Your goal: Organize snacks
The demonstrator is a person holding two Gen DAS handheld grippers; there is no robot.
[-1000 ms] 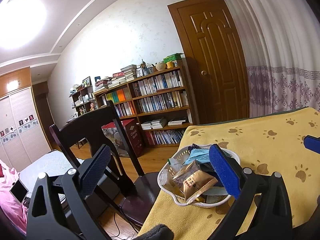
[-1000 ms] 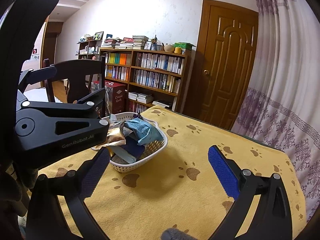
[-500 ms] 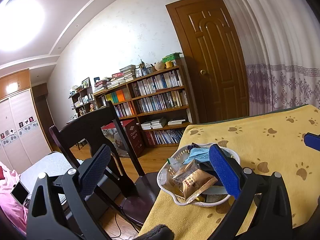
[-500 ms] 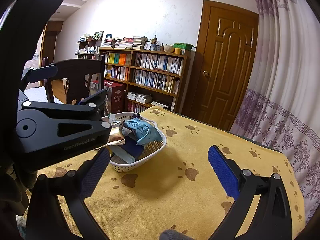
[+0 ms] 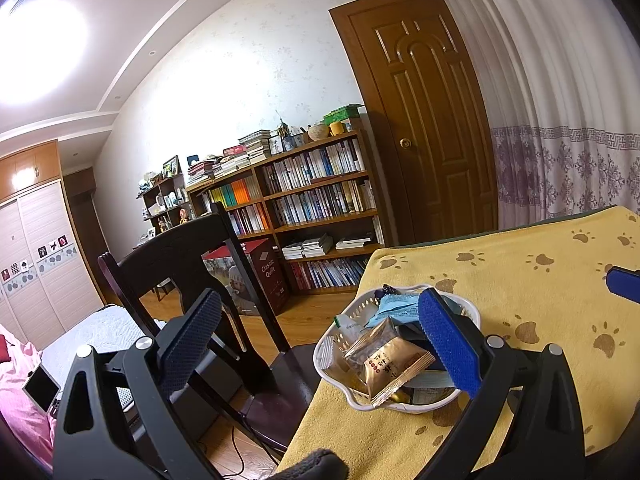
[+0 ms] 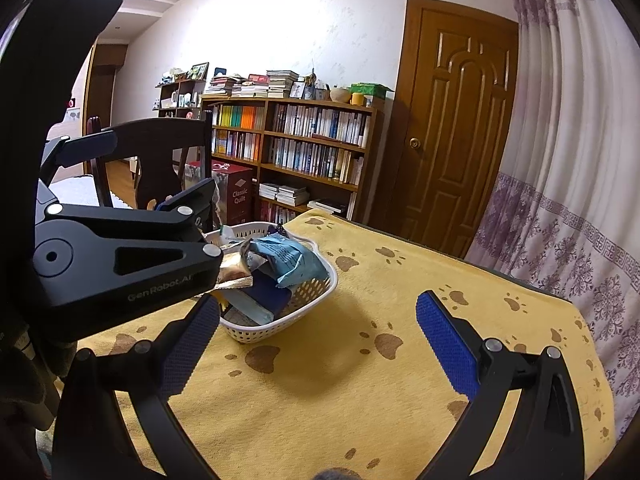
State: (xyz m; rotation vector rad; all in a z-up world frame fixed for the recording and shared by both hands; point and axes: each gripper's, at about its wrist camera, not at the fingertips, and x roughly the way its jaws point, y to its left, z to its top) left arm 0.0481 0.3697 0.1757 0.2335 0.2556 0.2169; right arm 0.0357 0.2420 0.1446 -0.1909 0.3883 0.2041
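on the yellow paw-print cloth (image 6: 360, 380), little changed since a second ago: white perforated plastic basket (image 6: 304, 304) heaped with crinkly foil snack packets (image 5: 386, 360) near the table's chair-side edge, left gripper (image 5: 320, 332) and right gripper (image 6: 316, 336) both still spread wide, holding nothing.

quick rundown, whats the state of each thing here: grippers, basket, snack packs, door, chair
left gripper: open, holding nothing, beside the basket
right gripper: open, holding nothing, above the yellow cloth
white basket: upright on the cloth, heaped with packets
gold snack packet: sealed, lying on top of the heap
light blue packet: sealed, resting on top
door: shut
chair: upright, unoccupied, at the table edge
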